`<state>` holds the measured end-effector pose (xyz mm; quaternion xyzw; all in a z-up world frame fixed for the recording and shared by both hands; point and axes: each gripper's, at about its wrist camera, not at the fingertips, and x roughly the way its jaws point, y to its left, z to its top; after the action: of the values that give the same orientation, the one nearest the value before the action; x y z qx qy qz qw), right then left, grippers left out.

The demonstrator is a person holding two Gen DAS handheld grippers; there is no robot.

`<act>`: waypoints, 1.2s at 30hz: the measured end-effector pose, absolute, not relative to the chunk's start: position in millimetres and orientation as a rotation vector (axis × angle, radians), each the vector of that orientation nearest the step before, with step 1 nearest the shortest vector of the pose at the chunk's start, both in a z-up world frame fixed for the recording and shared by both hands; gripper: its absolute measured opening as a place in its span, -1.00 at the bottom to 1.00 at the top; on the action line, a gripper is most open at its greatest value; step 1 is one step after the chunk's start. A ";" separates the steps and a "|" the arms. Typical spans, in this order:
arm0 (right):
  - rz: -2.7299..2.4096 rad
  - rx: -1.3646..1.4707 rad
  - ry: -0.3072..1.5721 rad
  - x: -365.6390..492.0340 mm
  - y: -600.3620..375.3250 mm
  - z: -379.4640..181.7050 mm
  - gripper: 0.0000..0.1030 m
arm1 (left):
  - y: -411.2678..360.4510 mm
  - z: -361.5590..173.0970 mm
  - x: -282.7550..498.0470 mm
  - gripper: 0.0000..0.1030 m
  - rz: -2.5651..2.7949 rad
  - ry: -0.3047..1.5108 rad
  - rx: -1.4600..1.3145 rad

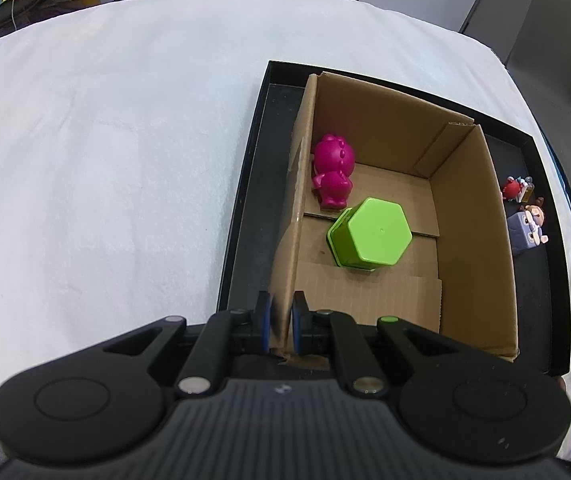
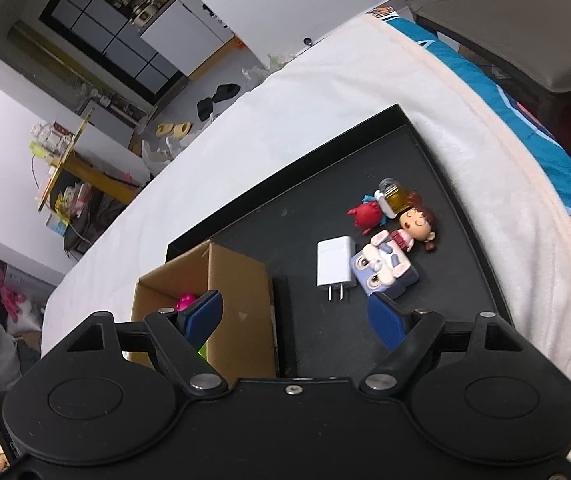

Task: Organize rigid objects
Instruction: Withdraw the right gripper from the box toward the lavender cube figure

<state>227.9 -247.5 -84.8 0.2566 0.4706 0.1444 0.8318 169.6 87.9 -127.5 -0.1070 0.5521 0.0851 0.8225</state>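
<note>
White cloth covers the counter point(image 1: 105, 140) where the left claw point(image 1: 281, 316) pinches the cardboard box point(image 1: 473, 248) wall and the right claw point(image 2: 297, 320) hangs spread above the black tray point(image 2: 437, 152).

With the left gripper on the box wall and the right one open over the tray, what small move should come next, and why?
Probably ease the right gripper forward and down over the white charger. Its jaws stand open and empty, the charger lies nearest on the tray, and the left gripper steadies the box.

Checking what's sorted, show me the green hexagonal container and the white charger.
green hexagonal container point(image 1: 379, 232), left wrist view, flat top.
white charger point(image 2: 335, 263), right wrist view, broad white face.
</note>
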 end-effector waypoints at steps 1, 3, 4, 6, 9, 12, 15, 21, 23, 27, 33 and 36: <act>0.301 0.548 0.998 228.9 -249.2 -86.3 0.54 | 88.2 -127.8 169.9 -0.82 0.181 1.176 -0.230; 0.290 0.571 1.007 232.5 -253.4 -90.7 0.54 | 89.1 -128.1 169.7 -0.82 0.182 1.177 -0.239; 0.289 0.583 1.008 234.1 -255.2 -92.2 0.54 | 88.9 -128.1 169.8 -0.82 0.182 1.178 -0.241; 0.279 0.589 1.008 237.1 -258.2 -94.7 0.54 | 88.4 -128.2 170.4 -0.82 0.180 1.179 -0.236; 0.263 0.605 1.016 241.5 -261.5 -101.4 0.54 | 88.0 -128.7 171.2 -0.82 0.180 1.180 -0.238; 0.243 0.600 1.021 245.4 -263.4 -108.8 0.54 | 87.5 -129.8 170.9 -0.82 0.177 1.179 -0.235; 0.234 0.581 1.028 249.9 -262.5 -116.9 0.53 | 88.2 -130.6 171.1 -0.82 0.180 1.179 -0.242; 0.229 0.489 1.022 257.4 -256.7 -129.3 0.40 | 88.9 -130.8 170.5 -0.82 0.179 1.177 -0.246; 0.224 0.468 1.022 259.7 -256.6 -132.8 0.39 | 88.7 -130.8 170.5 -0.82 0.178 1.178 -0.250; 0.220 0.433 1.033 265.6 -254.7 -139.9 0.39 | 90.2 -131.1 170.6 -0.81 0.175 1.182 -0.264; 0.215 0.313 1.044 270.2 -243.2 -145.8 0.31 | 91.6 -132.3 170.5 -0.81 0.176 1.183 -0.275; 0.200 0.247 1.056 272.2 -235.4 -151.3 0.22 | 90.9 -132.3 170.9 -0.81 0.179 1.185 -0.274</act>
<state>272.2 -235.4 -151.3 0.1175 0.5017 0.0952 0.8518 170.9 90.9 -132.3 -0.1285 0.5560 0.0842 0.8169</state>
